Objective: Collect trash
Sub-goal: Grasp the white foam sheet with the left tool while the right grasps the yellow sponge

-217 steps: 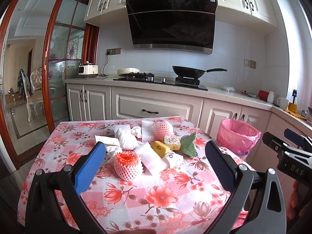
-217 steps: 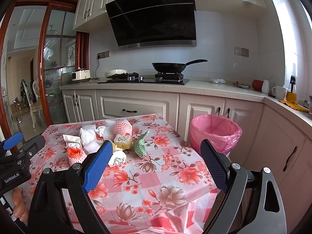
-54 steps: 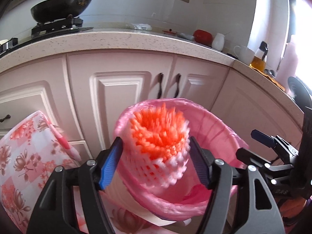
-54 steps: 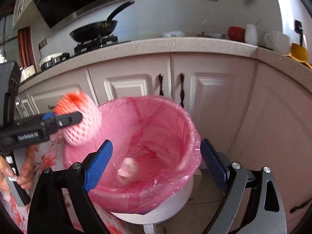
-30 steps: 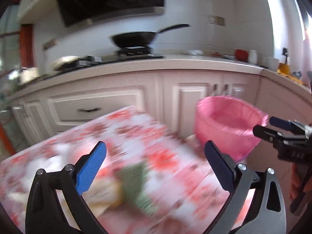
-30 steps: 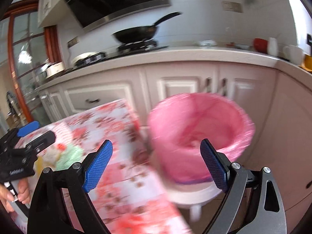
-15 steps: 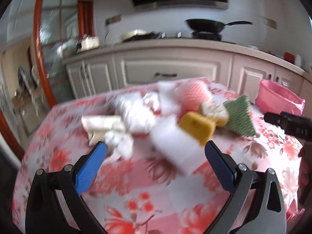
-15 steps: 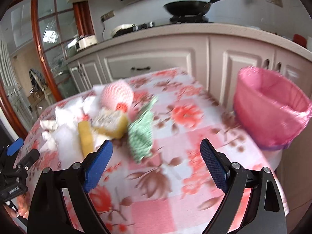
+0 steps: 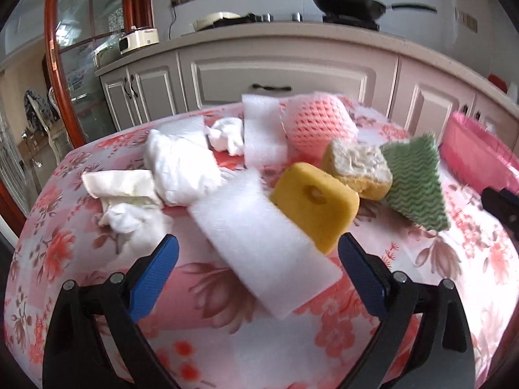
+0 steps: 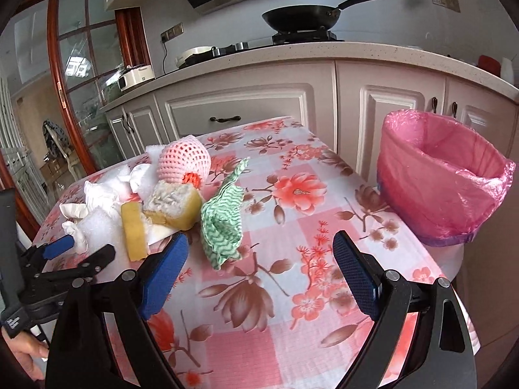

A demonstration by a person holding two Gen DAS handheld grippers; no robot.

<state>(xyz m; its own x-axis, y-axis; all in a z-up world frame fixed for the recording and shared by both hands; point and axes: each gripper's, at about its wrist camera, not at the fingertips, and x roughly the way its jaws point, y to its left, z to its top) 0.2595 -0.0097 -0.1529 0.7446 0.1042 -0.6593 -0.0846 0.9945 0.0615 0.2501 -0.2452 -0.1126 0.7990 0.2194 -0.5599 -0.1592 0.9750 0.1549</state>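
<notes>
Both grippers are empty with jaws spread wide: the left gripper point(image 9: 258, 253) hangs over the white foam sheet point(image 9: 262, 243), the right gripper point(image 10: 259, 256) over the desk point(image 10: 292, 275) near the green cloth point(image 10: 223, 223). Trash sits heaped at the desk's far left: yellow sponge point(image 9: 316, 201), pink foam net point(image 9: 319, 126), crumpled tissues point(image 9: 181, 165). A grab at the thin foam sheet could nudge the sponge resting against it, or pinch the tablecloth. Beyond the desk's right edge, the pink-lined bin point(image 10: 444, 175) stands; its contents are hidden from here
</notes>
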